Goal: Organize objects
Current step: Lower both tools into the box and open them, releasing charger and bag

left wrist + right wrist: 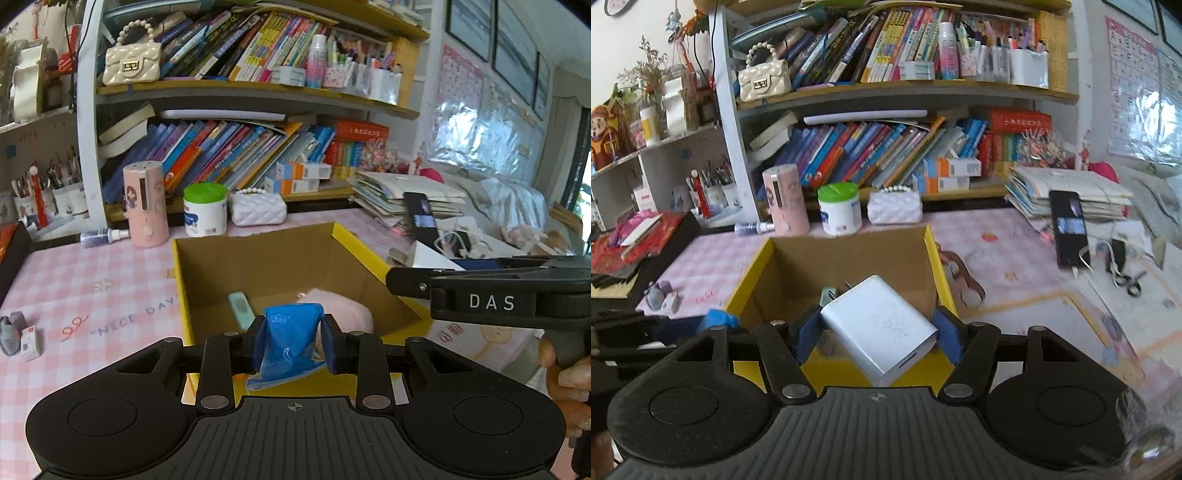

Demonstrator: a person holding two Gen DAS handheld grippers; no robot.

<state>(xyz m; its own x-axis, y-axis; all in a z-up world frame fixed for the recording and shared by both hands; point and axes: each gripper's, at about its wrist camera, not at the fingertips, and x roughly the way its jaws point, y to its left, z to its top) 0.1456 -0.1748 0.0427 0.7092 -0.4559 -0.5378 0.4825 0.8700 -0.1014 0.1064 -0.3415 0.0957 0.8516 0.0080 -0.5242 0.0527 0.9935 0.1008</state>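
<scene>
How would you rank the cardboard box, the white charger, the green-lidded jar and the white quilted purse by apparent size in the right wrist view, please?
1. cardboard box
2. white charger, though it looks inflated, being close to the camera in the right gripper
3. green-lidded jar and white quilted purse: too alike to rank.
</scene>
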